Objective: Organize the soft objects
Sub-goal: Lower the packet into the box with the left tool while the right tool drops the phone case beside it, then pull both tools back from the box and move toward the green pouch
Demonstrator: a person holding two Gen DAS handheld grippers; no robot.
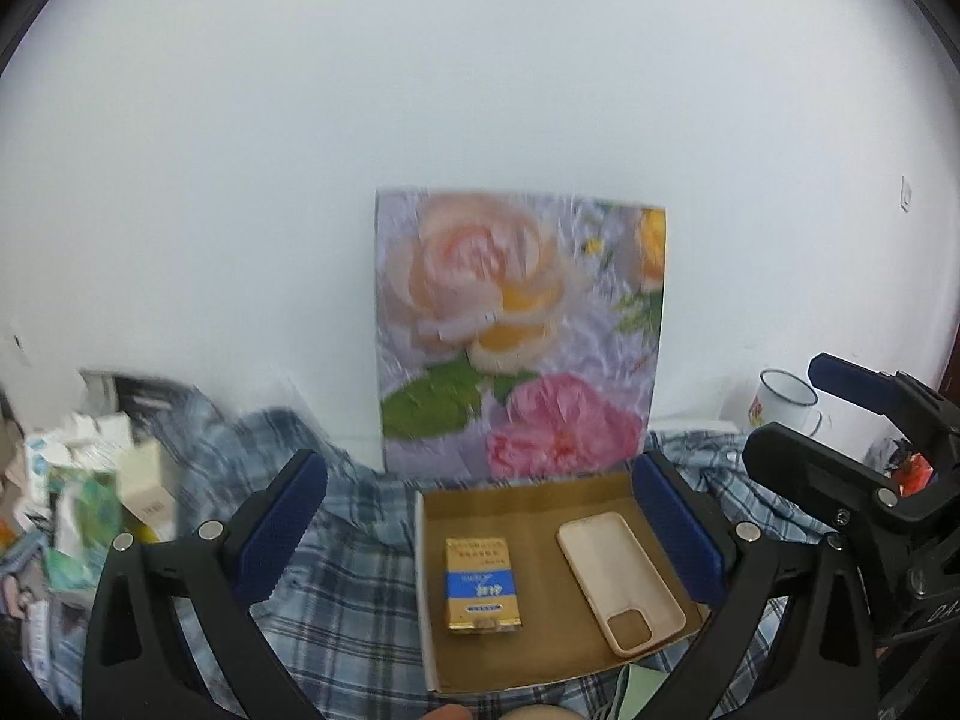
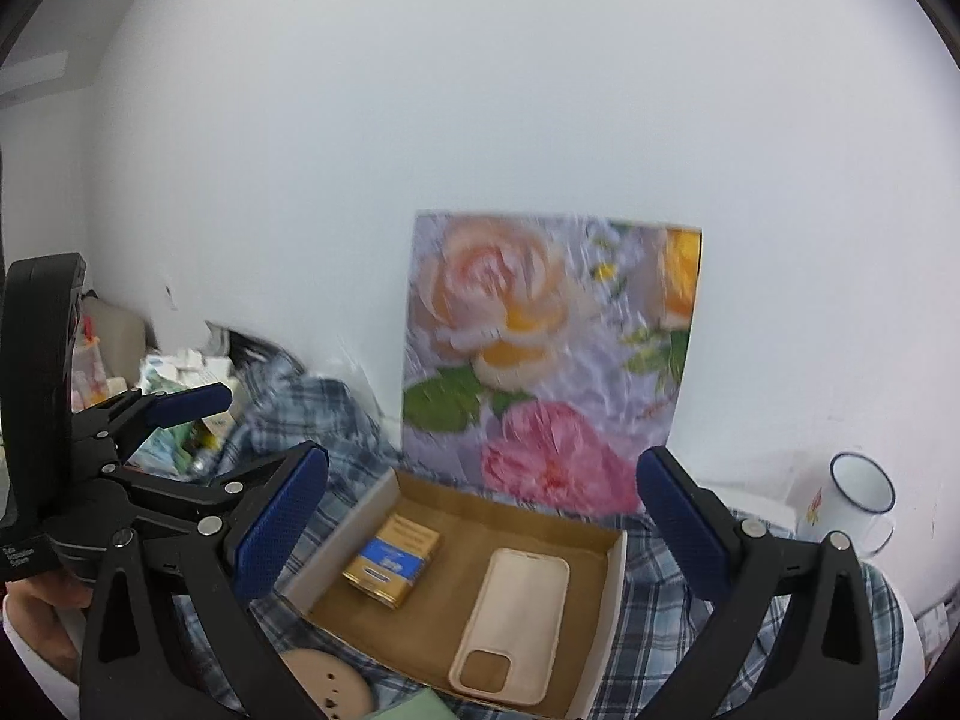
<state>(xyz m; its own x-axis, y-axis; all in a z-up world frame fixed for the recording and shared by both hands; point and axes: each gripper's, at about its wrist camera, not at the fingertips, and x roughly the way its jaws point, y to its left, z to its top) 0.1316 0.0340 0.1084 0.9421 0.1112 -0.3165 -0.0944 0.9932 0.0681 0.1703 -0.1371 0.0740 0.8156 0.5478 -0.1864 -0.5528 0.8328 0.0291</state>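
Both tools released above a shallow cardboard tray on plaid cloth.

The left tool (image 1: pixel 480 534) and right tool (image 2: pixel 483 534) were spread wide, holding nothing. In the cardboard tray (image 2: pixel 612 576) lay a gold-and-blue pack (image 1: pixel 482 585) on the left and a soft beige phone case (image 2: pixel 513 624) on the right, slightly apart. The tray rested on the plaid cloth (image 1: pixel 360 540), in front of a floral picture (image 1: pixel 516 330) leaning against the wall. A white enamel mug (image 2: pixel 858 498) stood to the right.

Blue plaid cloth (image 1: pixel 336 618) covering the surface, shallow cardboard box (image 1: pixel 528 660) on it, white enamel mug (image 1: pixel 786 402) beside.
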